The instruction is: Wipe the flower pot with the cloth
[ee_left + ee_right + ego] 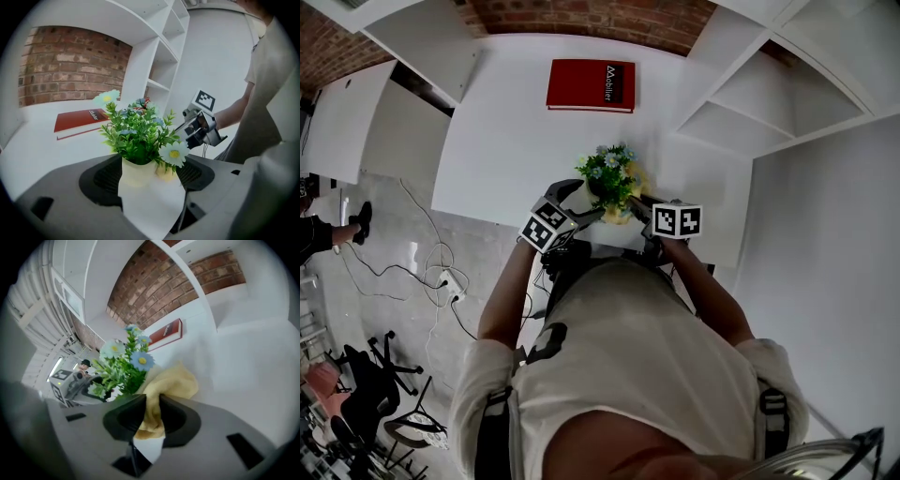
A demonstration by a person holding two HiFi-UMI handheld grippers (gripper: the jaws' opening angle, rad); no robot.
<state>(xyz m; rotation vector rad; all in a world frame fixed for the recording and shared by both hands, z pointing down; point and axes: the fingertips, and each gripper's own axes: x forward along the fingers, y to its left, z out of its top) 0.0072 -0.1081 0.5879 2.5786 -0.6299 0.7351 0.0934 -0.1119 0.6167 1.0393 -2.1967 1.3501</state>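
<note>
currently: left gripper [151, 178] is clamped on the flower pot [137, 174], with a pad on either side of its cream wall. the pot is near the front edge of the white table [506, 141], artificial daisies and foliage [138, 136] rising above it. the yellow cloth [172, 384] appears to lie against the pot's right side, one fold pinched in the narrow jaws of the right gripper [152, 414]. risks, as judged: sideways wiping pressure could twist the pot in the left grip or tip it off the edge. the thin pinch could lose the cloth, and the leaves could snag it.
</note>
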